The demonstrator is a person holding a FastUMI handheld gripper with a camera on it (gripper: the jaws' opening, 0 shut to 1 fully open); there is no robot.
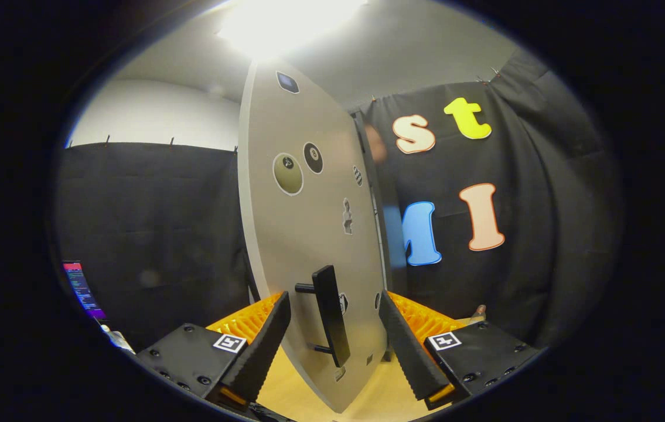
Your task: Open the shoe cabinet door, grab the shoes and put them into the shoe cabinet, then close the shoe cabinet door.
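- We held the gripper [335, 351] spread wide, its two fingers [262, 349] set to either side of the door's lower part and pressing on nothing; the gap between them was far broader than the handle.
- The handle [330, 313], a dark upright bar standing off the panel on two short pegs, lay between the fingers and just ahead of them. Neither finger touched it. We judged the wide spread suited to straddling the bar before a grasp, or to clearing it after a release; the frame did not tell us which.
- The shoe cabinet door [303, 234], a pale panel bearing several round and figure-shaped stickers, stood swung out from the cabinet. We saw it obliquely, near edge toward the camera, which is how a hinged door presents once pulled partway open.
- The cabinet body [374, 199] showed as a narrow strip along the door's far edge; its interior was hidden from us.
- The shoes were not to be found in this frame, so we could not place them.
- A pale wooden floor or tabletop [379, 392] ran beneath the fingers, and a lit screen [81, 290] stood well apart to the left, against the booth's black cloth.
- We judged the task to be at a door-handling step.
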